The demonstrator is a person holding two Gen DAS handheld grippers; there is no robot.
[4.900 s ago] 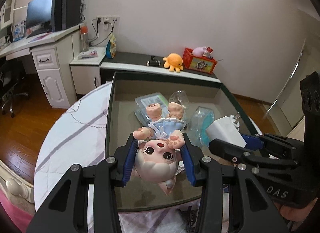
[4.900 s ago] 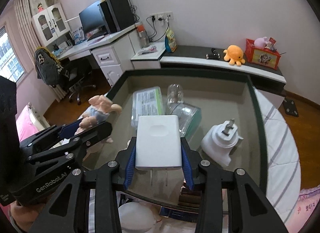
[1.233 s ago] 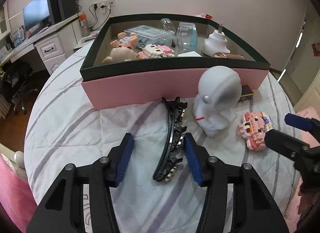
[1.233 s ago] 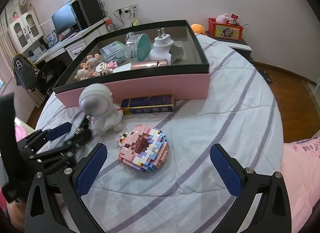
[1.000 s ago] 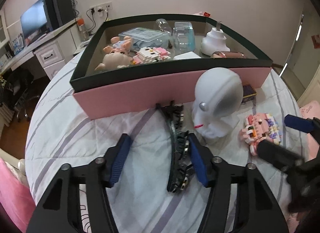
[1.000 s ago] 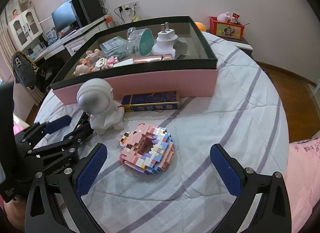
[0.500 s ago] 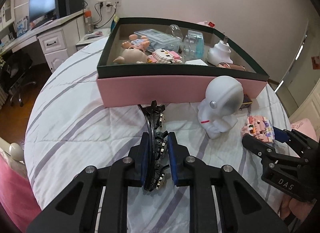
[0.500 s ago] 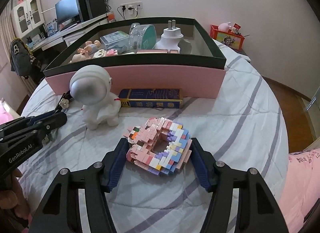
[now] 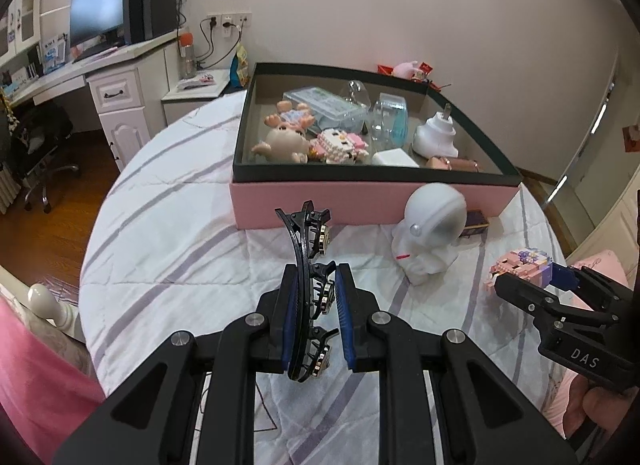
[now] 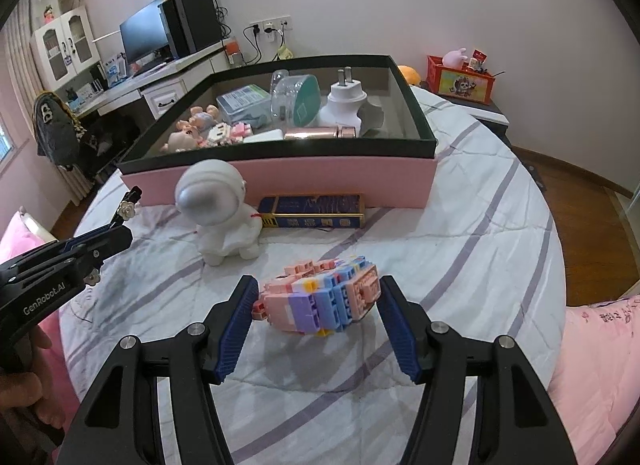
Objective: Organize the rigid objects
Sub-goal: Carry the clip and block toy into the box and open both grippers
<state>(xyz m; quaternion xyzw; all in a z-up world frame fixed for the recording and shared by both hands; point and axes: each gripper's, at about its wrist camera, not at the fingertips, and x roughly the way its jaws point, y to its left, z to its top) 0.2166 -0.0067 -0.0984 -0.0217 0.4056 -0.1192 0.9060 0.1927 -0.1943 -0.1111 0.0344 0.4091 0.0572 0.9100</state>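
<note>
Both grips set | left gripper (image 9: pixel 316 325) clamps your stiff, thin hair clip (image 9: pixel 307 265) mid-span | right gripper (image 10: pixel 316 319) pinches brittle brick donut (image 10: pixel 322 299) sides; squeeze gently.

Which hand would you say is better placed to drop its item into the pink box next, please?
Probably the left: the left gripper is shut on the black hair clip, pointing at the pink box. The right gripper with the block donut sits further out.
</note>
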